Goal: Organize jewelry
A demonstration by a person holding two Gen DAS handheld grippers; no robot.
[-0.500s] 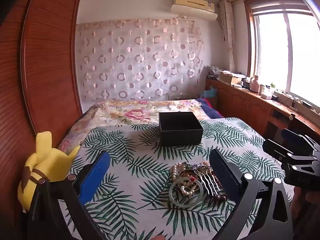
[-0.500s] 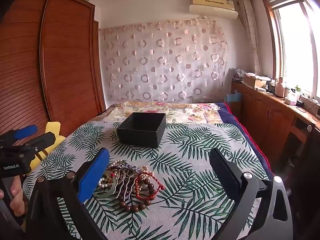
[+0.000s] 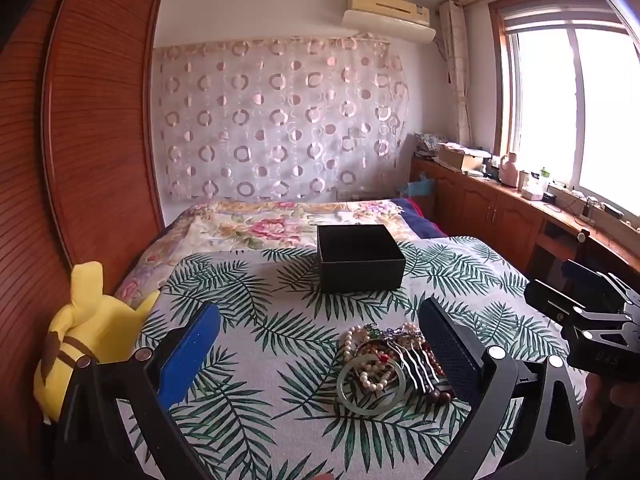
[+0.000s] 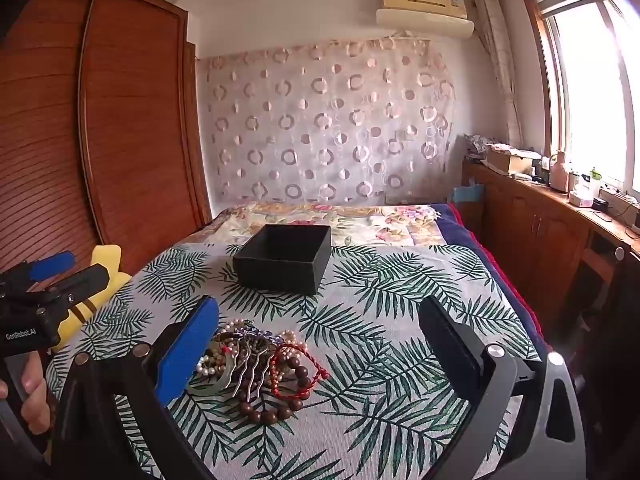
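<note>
A pile of jewelry (image 3: 386, 354) lies on the leaf-print bedspread (image 3: 256, 320): a pale green bangle (image 3: 370, 398), pearl strands, a metal hair comb (image 4: 250, 364), brown wooden beads (image 4: 262, 414) and a red cord bracelet (image 4: 298, 368). An open black box (image 3: 359, 258) stands behind it, also in the right wrist view (image 4: 284, 259). My left gripper (image 3: 320, 344) is open and empty, the pile near its right finger. My right gripper (image 4: 320, 344) is open and empty, the pile by its left blue finger (image 4: 188, 352).
A yellow plush toy (image 3: 86, 332) sits at the bed's left edge by the wooden wardrobe (image 3: 80, 140). A floral blanket (image 3: 280, 224) covers the far bed. A wooden cabinet (image 4: 552, 232) with clutter runs under the window on the right.
Both views have barely shifted. The jewelry and the box lie as before.
</note>
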